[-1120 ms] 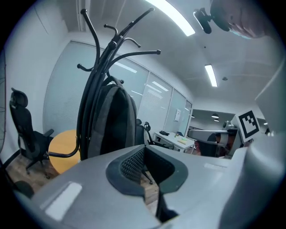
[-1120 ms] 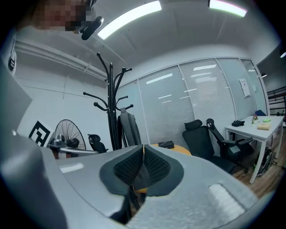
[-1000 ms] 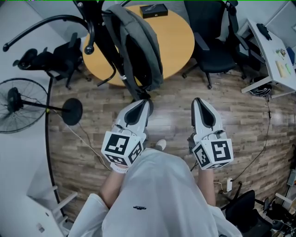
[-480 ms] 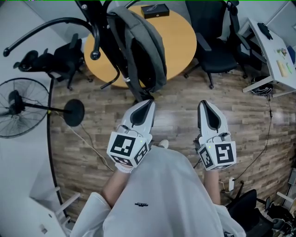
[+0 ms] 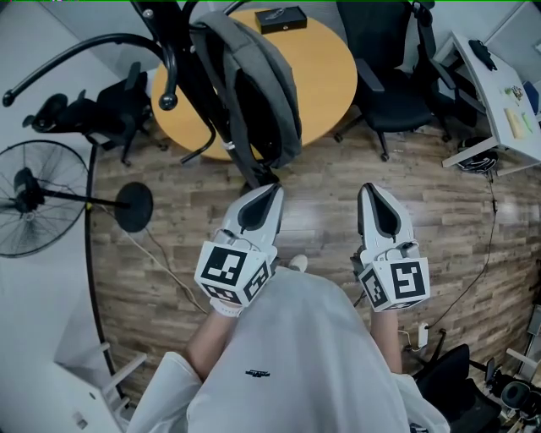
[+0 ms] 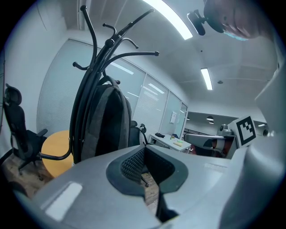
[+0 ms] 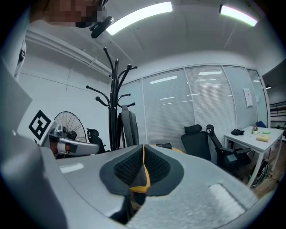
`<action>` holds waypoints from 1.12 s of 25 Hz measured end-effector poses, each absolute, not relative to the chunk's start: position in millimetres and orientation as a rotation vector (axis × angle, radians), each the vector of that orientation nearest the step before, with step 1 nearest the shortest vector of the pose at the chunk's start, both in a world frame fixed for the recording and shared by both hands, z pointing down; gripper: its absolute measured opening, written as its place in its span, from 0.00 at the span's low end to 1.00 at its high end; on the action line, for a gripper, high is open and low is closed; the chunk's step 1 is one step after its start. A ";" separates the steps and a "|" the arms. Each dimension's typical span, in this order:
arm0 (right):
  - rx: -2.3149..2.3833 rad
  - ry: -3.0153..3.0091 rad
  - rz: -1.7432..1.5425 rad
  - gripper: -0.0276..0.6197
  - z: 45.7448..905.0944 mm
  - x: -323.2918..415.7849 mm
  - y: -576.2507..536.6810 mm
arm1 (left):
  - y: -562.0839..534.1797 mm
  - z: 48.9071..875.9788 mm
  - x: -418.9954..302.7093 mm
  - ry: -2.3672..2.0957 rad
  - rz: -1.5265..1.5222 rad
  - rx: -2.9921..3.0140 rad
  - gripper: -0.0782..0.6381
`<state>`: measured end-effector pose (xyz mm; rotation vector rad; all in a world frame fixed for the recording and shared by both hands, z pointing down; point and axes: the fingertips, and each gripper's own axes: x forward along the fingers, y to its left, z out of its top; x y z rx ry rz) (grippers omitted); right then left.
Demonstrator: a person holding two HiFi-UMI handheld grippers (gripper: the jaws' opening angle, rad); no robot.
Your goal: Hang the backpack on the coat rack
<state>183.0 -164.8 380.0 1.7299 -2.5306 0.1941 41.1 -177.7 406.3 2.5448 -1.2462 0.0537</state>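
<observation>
A grey and black backpack (image 5: 254, 84) hangs from the black coat rack (image 5: 188, 68), in front of the round wooden table (image 5: 325, 68). The left gripper view shows the backpack (image 6: 105, 127) on the rack (image 6: 94, 71) close ahead. In the right gripper view the backpack (image 7: 128, 127) and rack (image 7: 115, 94) stand farther off. My left gripper (image 5: 272, 189) is just short of the backpack's lower end, shut and empty. My right gripper (image 5: 365, 188) hovers level with it to the right over the wood floor, also shut with nothing in it.
A standing fan (image 5: 34, 194) is at the left, with its cable running across the floor. Black office chairs (image 5: 393, 93) stand behind the table, another (image 5: 101, 110) at the left. A white desk (image 5: 499, 93) is at the right. A black case (image 5: 282, 17) lies on the table.
</observation>
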 end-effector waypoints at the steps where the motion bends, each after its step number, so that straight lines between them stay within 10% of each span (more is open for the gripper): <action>1: 1.731 -2.536 0.209 0.05 381.1 183.5 -163.9 | -177.2 406.5 41.7 -1.246 0.049 2.545 0.13; 28: 1.748 -2.516 0.243 0.04 388.5 196.2 -140.1 | -150.7 412.3 53.2 -1.243 0.072 2.546 0.13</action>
